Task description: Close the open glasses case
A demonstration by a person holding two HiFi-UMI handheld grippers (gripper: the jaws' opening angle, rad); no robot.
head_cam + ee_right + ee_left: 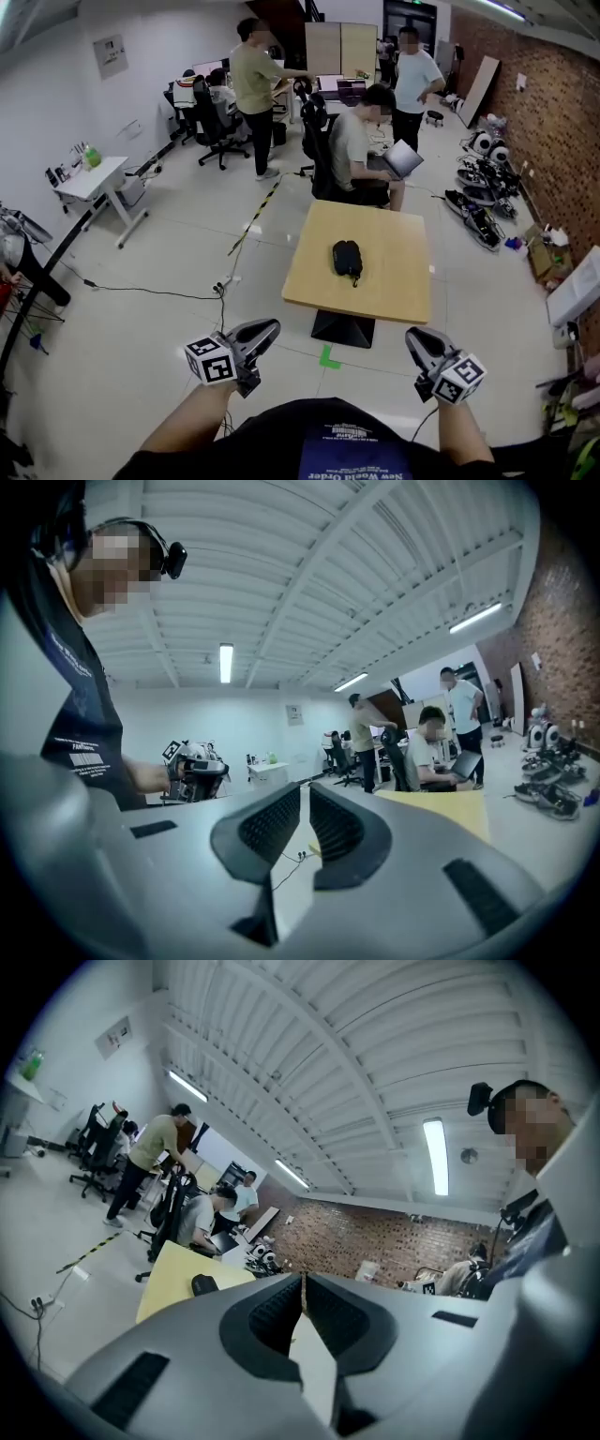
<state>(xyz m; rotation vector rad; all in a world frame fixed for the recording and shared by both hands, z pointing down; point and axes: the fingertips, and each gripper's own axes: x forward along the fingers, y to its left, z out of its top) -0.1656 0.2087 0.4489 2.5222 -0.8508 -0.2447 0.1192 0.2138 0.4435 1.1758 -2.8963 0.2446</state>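
A person wearing a head camera stands short of a square light-wood table (384,281) in an open-plan workshop, with a grey two-jaw gripper in each hand. The left gripper (270,327) and the right gripper (415,337) are held level above the pale tiled floor (141,356). Both point towards the table and are well apart from it. Seen along its own jaws, the left gripper has its ribbed pads pressed together with nothing between them. The right gripper's pads are likewise drawn together, with only a sliver of light showing, and they hold nothing. The black soft-sided glasses case (347,259) lies alone near the middle of the tabletop, out of reach of both grippers. At this distance it cannot be told whether its lid is open or shut. A small green tape mark (327,356) sits on the floor just in front of the table's black base (342,328). Beyond the table's far edge, a seated person (356,141) in a black office chair (317,141) holds an open laptop (403,159). Farther back are a standing person in an olive shirt (251,80) and a standing person in a white shirt (414,80). A red brick wall (553,122) runs down the right side, and a white desk (94,178) stands at the left.
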